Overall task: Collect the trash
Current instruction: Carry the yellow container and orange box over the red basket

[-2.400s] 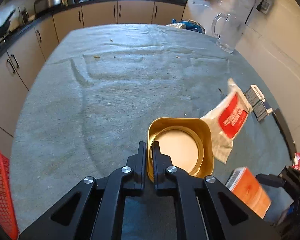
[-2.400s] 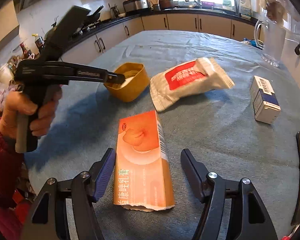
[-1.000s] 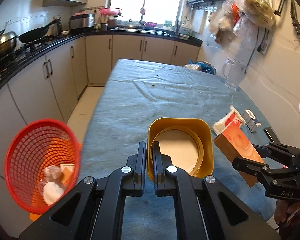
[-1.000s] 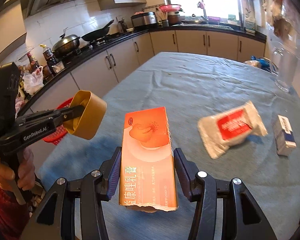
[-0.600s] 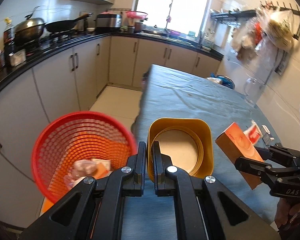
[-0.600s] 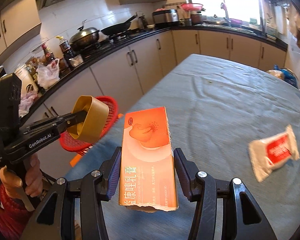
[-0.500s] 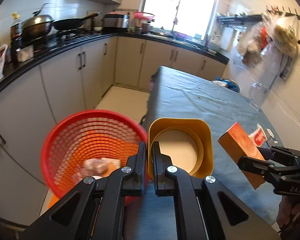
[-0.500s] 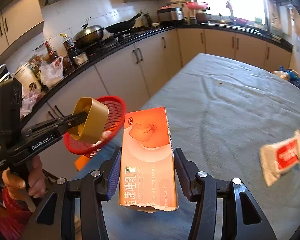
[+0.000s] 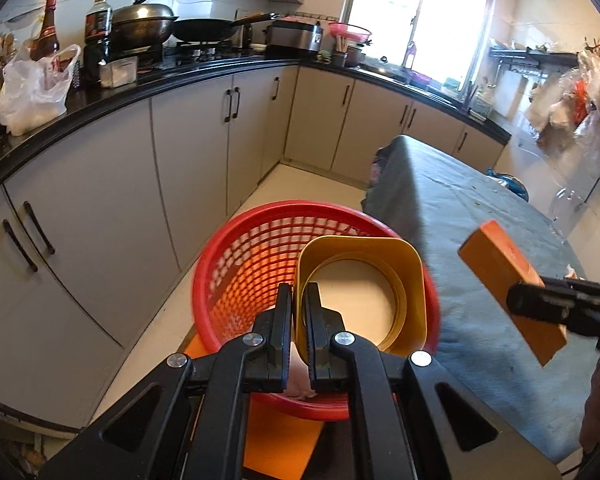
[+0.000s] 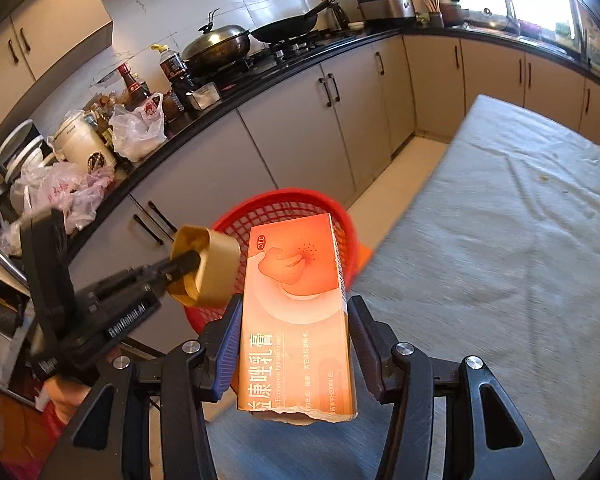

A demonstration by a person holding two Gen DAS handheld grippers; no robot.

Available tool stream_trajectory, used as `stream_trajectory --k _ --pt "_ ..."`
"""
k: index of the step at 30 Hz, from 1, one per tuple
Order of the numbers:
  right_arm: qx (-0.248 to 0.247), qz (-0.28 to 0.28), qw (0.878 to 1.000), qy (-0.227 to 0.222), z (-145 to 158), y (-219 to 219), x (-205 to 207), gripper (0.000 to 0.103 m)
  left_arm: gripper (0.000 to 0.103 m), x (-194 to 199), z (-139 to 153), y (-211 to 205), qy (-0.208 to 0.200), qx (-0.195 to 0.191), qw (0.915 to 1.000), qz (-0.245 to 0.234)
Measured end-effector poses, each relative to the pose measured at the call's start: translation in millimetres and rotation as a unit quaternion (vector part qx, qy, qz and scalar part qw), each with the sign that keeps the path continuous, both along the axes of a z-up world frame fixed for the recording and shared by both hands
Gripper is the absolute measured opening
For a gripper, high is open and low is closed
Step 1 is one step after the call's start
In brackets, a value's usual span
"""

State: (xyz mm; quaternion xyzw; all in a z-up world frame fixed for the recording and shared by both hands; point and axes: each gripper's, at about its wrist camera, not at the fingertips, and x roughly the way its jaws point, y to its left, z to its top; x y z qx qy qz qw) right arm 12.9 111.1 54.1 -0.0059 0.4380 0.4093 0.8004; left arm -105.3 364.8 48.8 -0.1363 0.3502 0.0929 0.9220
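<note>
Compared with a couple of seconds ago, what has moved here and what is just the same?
Both tools swung from over the table toward the red basket on the floor. The left tool, with the gold cup, now hangs over the basket. The right tool closed on the orange box, lifted it off the cloth and carried it toward the basket. The left tool's pinch on the cup rim is unchanged; nothing has been dropped.
</note>
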Motion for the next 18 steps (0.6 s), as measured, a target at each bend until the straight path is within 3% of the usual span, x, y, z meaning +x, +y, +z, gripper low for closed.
stream_trajectory --k 10,18 --pt "0.023 -0.002 0.998 0.064 -20.9 37.8 23.0 0.056 0.006 11.4 -20.8 16.6 0.023 0.006 0.9996 0.015" --pt "0.02 -0.009 0.997 0.08 -33.9 59.6 38.5 0.057 0.006 22.5 -29.3 21.0 0.036 0.006 0.9992 0.018"
